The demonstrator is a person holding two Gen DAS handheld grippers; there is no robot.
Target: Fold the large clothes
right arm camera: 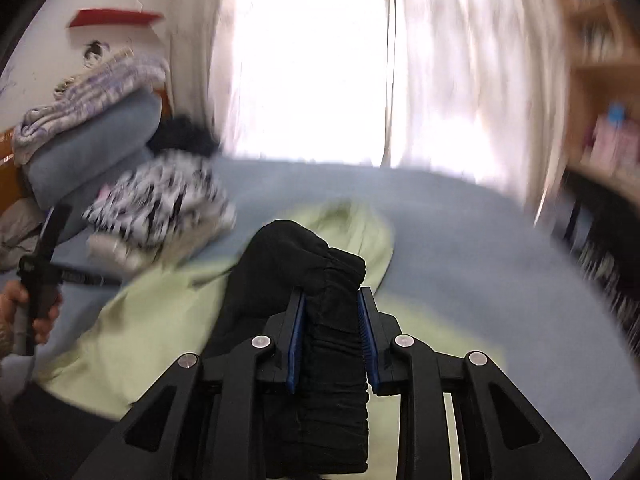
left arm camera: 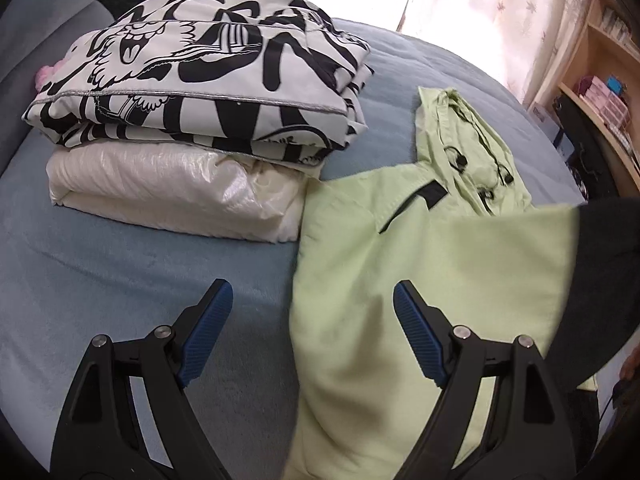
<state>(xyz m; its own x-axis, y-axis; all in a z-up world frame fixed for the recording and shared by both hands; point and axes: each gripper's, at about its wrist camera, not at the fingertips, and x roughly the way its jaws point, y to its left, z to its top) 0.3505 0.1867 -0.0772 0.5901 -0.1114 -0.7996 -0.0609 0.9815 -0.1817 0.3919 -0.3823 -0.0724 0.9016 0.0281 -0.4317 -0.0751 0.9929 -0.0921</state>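
Black gathered fabric (right arm camera: pixel 320 320), soft and limp, sits clenched between the right gripper (right arm camera: pixel 330 336) fingers; left gripper (left arm camera: pixel 312 336) fingers released above pale-green jacket (left arm camera: pixel 400 280).

My grippers (left arm camera: pixel 310 334) are black plastic with triangular cut-outs in the arms, round silver screws at the joints and ribbed blue pads (right arm camera: pixel 295 340) inside the fingers. My left hand (right arm camera: pixel 24 312) wraps a black handle with a grey grip.
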